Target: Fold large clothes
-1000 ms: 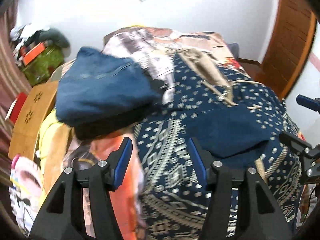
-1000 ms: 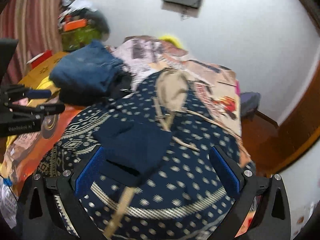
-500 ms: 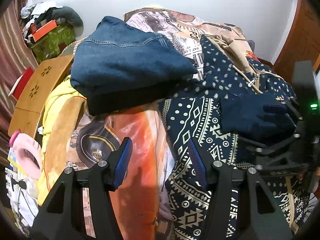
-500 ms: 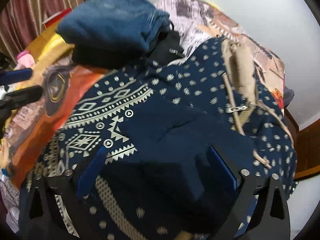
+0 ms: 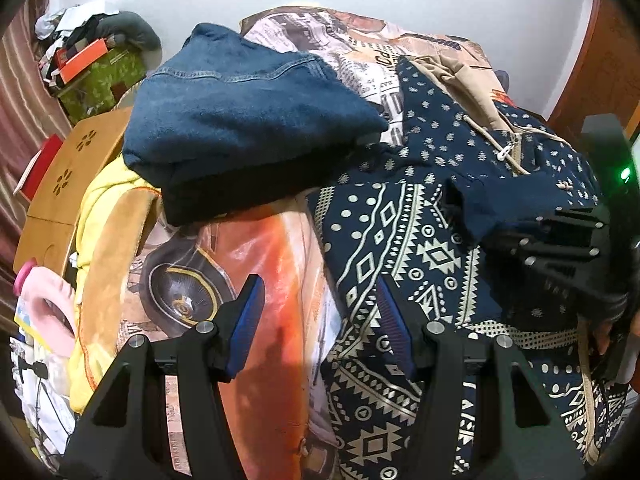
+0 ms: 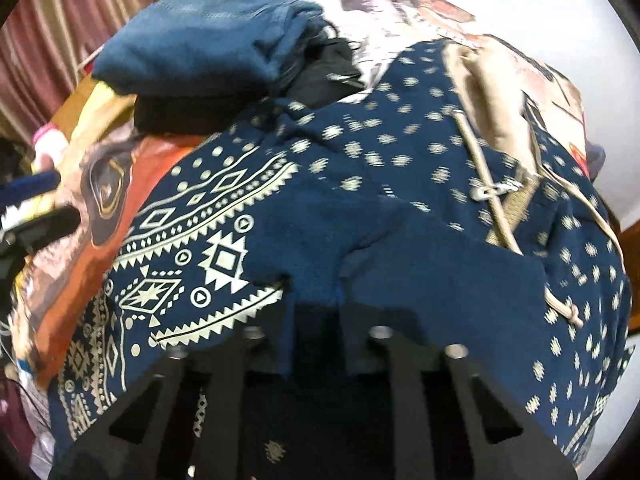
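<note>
A navy hoodie with a white geometric print (image 5: 404,248) lies spread on the bed; it also fills the right wrist view (image 6: 360,160). Its plain navy sleeve cuff (image 6: 320,280) lies folded over the chest. My right gripper (image 6: 316,320) is shut on that sleeve cuff; it shows at the right edge of the left wrist view (image 5: 560,240). My left gripper (image 5: 320,320) is open and empty, above the hoodie's left edge and the orange bedspread (image 5: 264,264).
A folded blue denim garment (image 5: 240,112) lies on a black one (image 5: 240,192) at the back left of the bed. A yellow blanket (image 5: 100,208), a wooden board (image 5: 68,176) and clutter lie to the left. A wooden door (image 5: 592,64) stands right.
My right gripper came down onto the sleeve cuff and closed on it. My left gripper moved left toward the hoodie's edge and stayed open.
</note>
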The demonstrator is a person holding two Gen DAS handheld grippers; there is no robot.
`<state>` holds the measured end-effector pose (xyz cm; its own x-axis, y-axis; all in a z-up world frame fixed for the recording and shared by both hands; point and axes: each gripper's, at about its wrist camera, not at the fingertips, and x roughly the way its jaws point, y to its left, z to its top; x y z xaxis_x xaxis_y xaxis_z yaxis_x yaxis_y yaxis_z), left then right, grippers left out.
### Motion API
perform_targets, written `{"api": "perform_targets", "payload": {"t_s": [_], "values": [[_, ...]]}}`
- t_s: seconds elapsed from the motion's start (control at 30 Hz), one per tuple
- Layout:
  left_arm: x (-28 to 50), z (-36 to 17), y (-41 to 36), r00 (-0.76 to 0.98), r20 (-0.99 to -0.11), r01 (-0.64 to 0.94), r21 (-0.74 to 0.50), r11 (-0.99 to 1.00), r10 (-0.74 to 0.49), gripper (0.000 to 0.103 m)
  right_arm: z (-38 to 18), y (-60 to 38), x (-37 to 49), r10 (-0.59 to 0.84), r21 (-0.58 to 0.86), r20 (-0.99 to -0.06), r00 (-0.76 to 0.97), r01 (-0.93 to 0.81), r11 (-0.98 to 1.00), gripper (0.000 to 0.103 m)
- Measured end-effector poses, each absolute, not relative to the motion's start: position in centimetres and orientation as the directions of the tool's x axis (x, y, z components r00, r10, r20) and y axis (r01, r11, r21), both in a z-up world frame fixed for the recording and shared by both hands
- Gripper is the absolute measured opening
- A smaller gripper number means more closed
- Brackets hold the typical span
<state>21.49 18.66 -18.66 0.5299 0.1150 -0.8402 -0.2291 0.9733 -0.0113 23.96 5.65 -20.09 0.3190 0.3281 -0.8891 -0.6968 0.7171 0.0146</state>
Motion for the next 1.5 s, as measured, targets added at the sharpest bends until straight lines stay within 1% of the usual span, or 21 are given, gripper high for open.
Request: {"api": "perform_targets", "payload": {"t_s": [0.2, 0.43, 0.53, 0.7, 0.87, 1.03, 1.13, 1.23, 1.37, 1.4, 1.47, 1.5], "values": [[21.8, -17.8, 17.0, 0.550, -0.825, -0.203, 0.020, 0.979, 0.131, 0.057, -16.0, 2.2, 23.7, 0.401, 0.044, -0.825, 0.398, -0.663, 0.747, 0.013], [22.4, -17.0, 15.3, 0.566, -0.815, -0.173, 0.032, 0.984, 0.126, 0.057, -9.7, -3.7, 23.8, 0.483, 0.108, -0.705, 0.519, -0.595, 0.797, 0.013], [22.8, -17.1, 14.7, 0.564, -0.818, -0.163, 0.027, 0.986, 0.115, 0.057, -7.5, -6.3, 24.1, 0.489, 0.128, -0.658, 0.573, -0.555, 0.822, 0.013], [23.8, -18.1, 13.9, 0.542, -0.836, -0.156, 0.002, 0.988, 0.087, 0.057, -6.2, -9.8, 24.2, 0.452, 0.132, -0.618, 0.643, -0.483, 0.866, 0.012], [24.8, -20.8, 13.0, 0.486, -0.871, -0.147, 0.000, 0.989, 0.072, 0.057, -7.3, -12.6, 24.5, 0.413, 0.152, -0.640, 0.648, -0.421, 0.894, 0.012], [25.1, -23.6, 12.6, 0.429, -0.900, -0.146, 0.016, 0.989, 0.078, 0.058, -9.9, -15.5, 25.0, 0.365, 0.182, -0.691, 0.624, -0.339, 0.923, 0.012], [25.0, -23.7, 12.6, 0.442, -0.892, -0.156, 0.029, 0.987, 0.096, 0.064, -11.5, -17.2, 25.0, 0.332, 0.182, -0.725, 0.604, -0.297, 0.937, 0.012], [25.0, -23.8, 12.7, 0.442, -0.892, -0.155, 0.031, 0.987, 0.097, 0.065, -12.7, -18.7, 24.9, 0.310, 0.183, -0.754, 0.579, -0.267, 0.946, 0.012], [25.0, -23.8, 12.5, 0.448, -0.886, -0.149, 0.056, 0.987, 0.118, 0.066, -13.1, -19.6, 24.5, 0.307, 0.185, -0.764, 0.567, -0.263, 0.947, 0.013], [25.0, -23.8, 12.4, 0.450, -0.884, -0.148, 0.063, 0.987, 0.124, 0.066, -13.2, -19.6, 24.6, 0.314, 0.194, -0.770, 0.556, -0.265, 0.945, 0.015], [25.0, -23.9, 12.3, 0.453, -0.881, -0.151, 0.072, 0.986, 0.134, 0.067, -13.5, -19.9, 25.4, 0.334, 0.234, -0.780, 0.528, -0.249, 0.940, 0.029], [25.0, -23.9, 12.3, 0.455, -0.880, -0.154, 0.073, 0.985, 0.137, 0.067, -13.7, -19.9, 25.6, 0.344, 0.251, -0.781, 0.522, -0.242, 0.937, 0.044]]}}
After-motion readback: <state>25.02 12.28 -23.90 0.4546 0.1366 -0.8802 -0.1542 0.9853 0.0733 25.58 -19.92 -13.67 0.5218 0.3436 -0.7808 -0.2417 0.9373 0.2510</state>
